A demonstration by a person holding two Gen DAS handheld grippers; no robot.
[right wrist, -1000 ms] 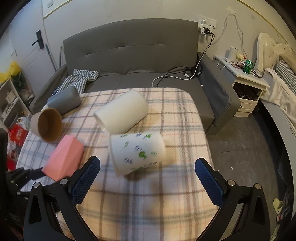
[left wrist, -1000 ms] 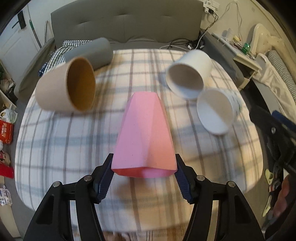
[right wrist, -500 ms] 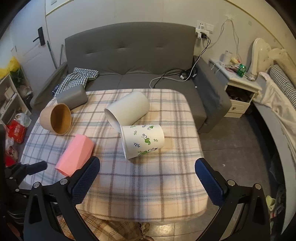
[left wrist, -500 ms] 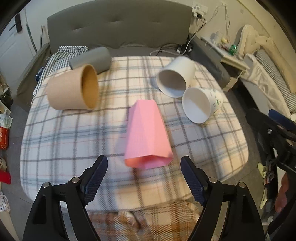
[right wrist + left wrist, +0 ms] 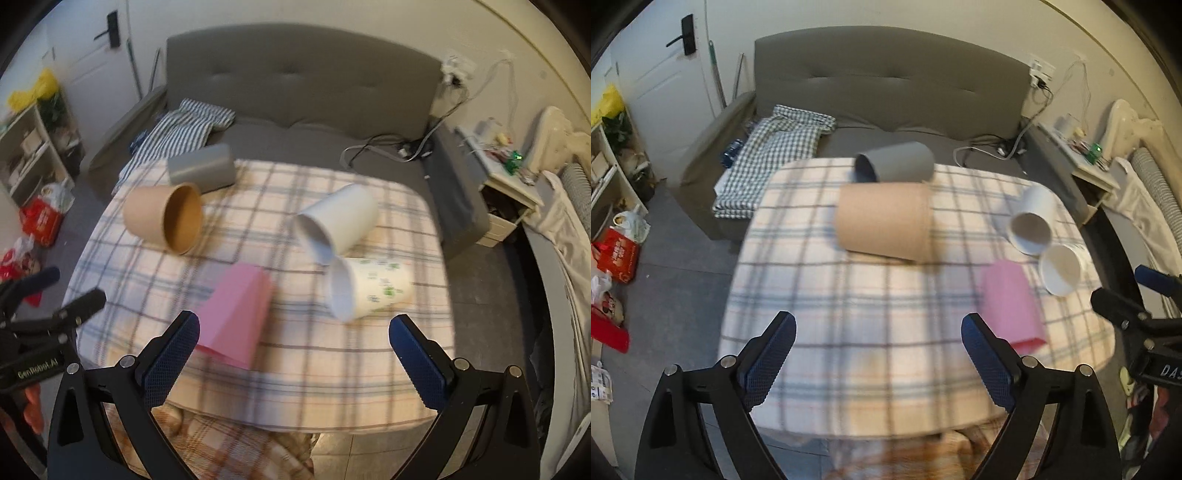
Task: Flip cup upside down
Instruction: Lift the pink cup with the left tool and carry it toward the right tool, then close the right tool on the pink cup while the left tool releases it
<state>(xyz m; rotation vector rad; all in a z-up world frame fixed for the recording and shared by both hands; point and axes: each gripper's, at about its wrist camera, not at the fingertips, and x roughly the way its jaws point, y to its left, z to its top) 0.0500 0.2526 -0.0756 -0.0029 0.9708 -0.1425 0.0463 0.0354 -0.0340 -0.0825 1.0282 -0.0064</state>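
Note:
Several cups lie on their sides on the plaid-covered table (image 5: pixel 849 295): a pink faceted cup (image 5: pixel 1010 302) (image 5: pixel 236 314), a tan cup (image 5: pixel 884 227) (image 5: pixel 164 219), a grey cup (image 5: pixel 895 166) (image 5: pixel 201 168), a white cup (image 5: pixel 1032 225) (image 5: pixel 338 221) and a white cup with green print (image 5: pixel 1062 269) (image 5: pixel 369 291). My left gripper (image 5: pixel 879 356) is open and empty over the table's near edge, left of the pink cup. My right gripper (image 5: pixel 293 358) is open and empty, just in front of the pink cup.
A grey sofa (image 5: pixel 886 85) with a checked cloth (image 5: pixel 775 147) stands behind the table. A nightstand (image 5: pixel 506 177) and bed lie to the right. Shelves and bags (image 5: pixel 617 254) crowd the floor at left. Cables (image 5: pixel 388 151) lie on the sofa seat.
My left gripper let go of the pink cup, opened wide, pulled back and swung left. The pink cup stays on its side. My right gripper stayed open and shifted left towards the pink cup.

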